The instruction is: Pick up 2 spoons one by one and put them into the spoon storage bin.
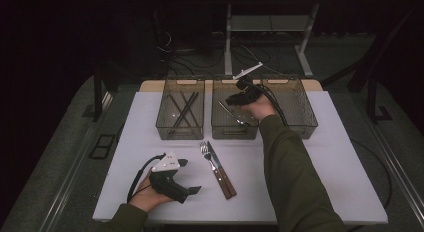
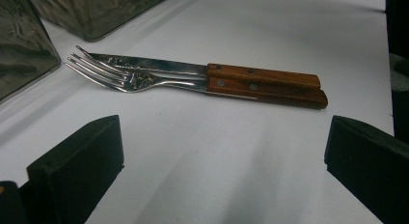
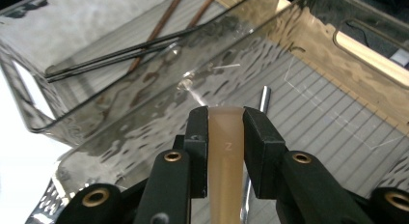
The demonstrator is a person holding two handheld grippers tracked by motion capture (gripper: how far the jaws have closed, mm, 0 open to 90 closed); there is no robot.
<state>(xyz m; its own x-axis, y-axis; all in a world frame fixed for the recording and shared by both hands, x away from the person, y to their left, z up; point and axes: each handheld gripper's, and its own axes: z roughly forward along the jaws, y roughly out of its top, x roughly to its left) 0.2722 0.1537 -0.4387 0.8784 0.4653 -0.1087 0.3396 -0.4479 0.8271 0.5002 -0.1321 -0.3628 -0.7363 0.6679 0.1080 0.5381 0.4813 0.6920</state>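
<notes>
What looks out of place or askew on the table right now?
Nothing looks spilled or damaged. The fork and knife lie neatly side by side on the white table, outside the bins. The chopsticks cross untidily in the left bin. The right claw grips a beige handle over the middle bin.

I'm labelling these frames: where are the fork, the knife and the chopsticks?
fork (image 2: 103, 74): left gripper view, on its tines.
knife (image 2: 263, 74): left gripper view, on its wooden handle.
chopsticks (image 1: 184, 106): high view, where they cross.

Reddish-brown wooden handles on fork (image 2: 140, 78) and knife (image 2: 193, 69); white tabletop (image 1: 310, 157); smoky translucent bins (image 1: 181, 112).
</notes>
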